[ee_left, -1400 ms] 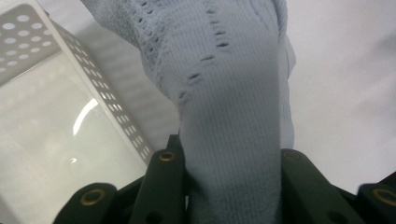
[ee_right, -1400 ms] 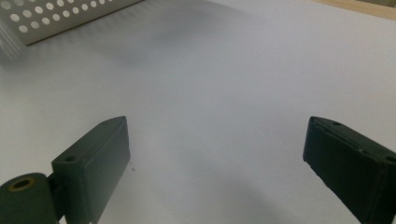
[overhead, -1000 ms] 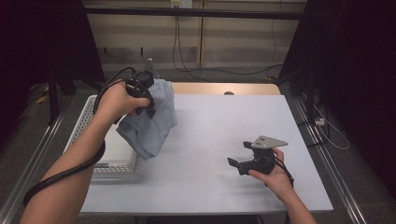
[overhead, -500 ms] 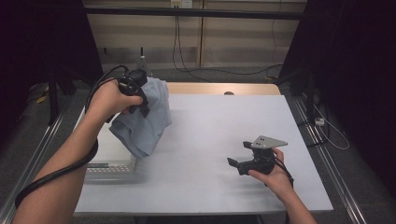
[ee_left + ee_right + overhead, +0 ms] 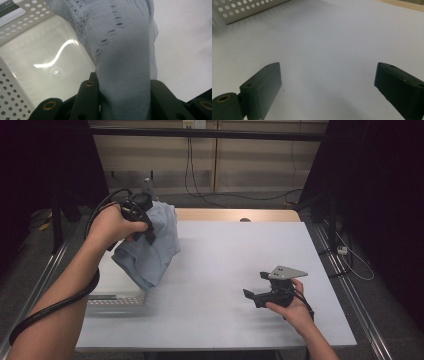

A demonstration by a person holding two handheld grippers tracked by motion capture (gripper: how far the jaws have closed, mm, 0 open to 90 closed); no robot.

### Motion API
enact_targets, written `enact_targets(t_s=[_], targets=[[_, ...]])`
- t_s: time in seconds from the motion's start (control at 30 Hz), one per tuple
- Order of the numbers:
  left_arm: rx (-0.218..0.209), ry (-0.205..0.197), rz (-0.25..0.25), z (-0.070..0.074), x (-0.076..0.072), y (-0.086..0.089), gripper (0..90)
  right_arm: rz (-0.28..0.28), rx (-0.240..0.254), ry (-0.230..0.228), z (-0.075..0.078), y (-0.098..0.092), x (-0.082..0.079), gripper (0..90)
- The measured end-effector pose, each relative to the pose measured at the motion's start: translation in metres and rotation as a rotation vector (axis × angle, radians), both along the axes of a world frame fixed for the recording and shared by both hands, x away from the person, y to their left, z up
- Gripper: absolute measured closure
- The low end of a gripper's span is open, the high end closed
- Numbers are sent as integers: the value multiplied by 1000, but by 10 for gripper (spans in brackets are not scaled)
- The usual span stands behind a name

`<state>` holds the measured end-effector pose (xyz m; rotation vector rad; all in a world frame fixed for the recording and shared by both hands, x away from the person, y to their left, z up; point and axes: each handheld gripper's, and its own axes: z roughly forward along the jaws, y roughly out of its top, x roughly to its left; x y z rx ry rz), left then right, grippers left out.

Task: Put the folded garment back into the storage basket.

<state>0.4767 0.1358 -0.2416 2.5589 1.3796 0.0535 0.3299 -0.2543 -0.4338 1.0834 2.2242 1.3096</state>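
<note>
Pale blue knitted cloth garment [image 5: 150,247]: we log it pinched in the left tool [image 5: 141,222], whose two black jaws clamp a bunched fold of the knit; in the left gripper view the fabric [image 5: 125,62] rises from between the jaws and shows small eyelet holes. In the high view we find the garment lifted off the surface, hanging from the left tool above the left part of the bench [image 5: 225,270], its lower edge over the rim of the basket.

White perforated plastic basket [image 5: 112,297]: we place it at the bench's left edge, below the hanging garment; its glossy floor and dotted wall [image 5: 15,100] lie beneath the cloth in the left gripper view.

Right tool [image 5: 255,292]: we record it resting low over the bench's right front part, well apart from the garment, jaws spread wide with nothing between them; in the right gripper view [image 5: 327,82] bare white surface lies between the jaws, with the basket's wall [image 5: 244,8] at the far left.
</note>
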Motion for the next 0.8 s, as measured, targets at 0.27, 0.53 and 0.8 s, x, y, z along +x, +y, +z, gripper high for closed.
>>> enact_targets(t_s=[0.27, 0.53, 0.8], targets=[[5, 4, 6, 0, 1, 5, 734, -1, -1, -3, 0, -1, 0, 72], [2, 5, 18, 0, 1, 11, 734, 1, -2, -4, 1, -1, 0, 72], [3, 4, 22, 1, 1, 17, 734, 6, -5, 0, 0, -1, 0, 72]])
